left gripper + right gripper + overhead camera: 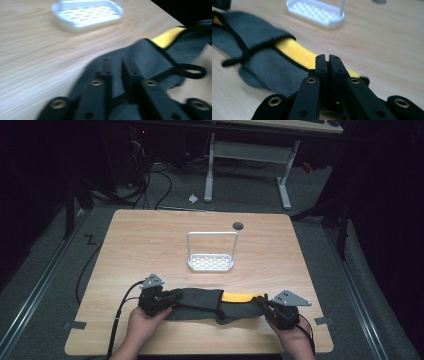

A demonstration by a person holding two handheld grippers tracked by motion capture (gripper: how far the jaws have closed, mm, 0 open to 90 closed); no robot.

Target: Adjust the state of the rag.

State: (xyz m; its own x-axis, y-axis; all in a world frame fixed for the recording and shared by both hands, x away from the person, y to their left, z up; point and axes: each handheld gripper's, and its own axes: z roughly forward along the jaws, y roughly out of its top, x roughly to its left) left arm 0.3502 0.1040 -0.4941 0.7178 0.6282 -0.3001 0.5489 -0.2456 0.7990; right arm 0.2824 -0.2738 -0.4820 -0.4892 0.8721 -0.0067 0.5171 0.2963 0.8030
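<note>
A dark grey cloth (pixel 200 302) with a yellow inner face (pixel 242 297) lies folded lengthwise along the near edge of the wooden table (pixel 150 245). My left gripper (pixel 172 299) is shut on its left end, my right gripper (pixel 262 304) on its right end. In the left gripper view the jaws (pixel 118 63) pinch the grey cloth (pixel 145 52), and a black hanging loop (pixel 192 71) lies to the right. In the right gripper view the jaws (pixel 327 61) stand almost together over the cloth's (pixel 262 32) yellow strip (pixel 294 51).
A white perforated tray with a tall wire handle (pixel 211 262) stands at the table's middle, beyond the cloth; it also appears as the tray (pixel 87 15) and the tray (pixel 317 12) in the gripper views. A round grommet hole (pixel 238 226) sits near the far edge. Cables trail off the left.
</note>
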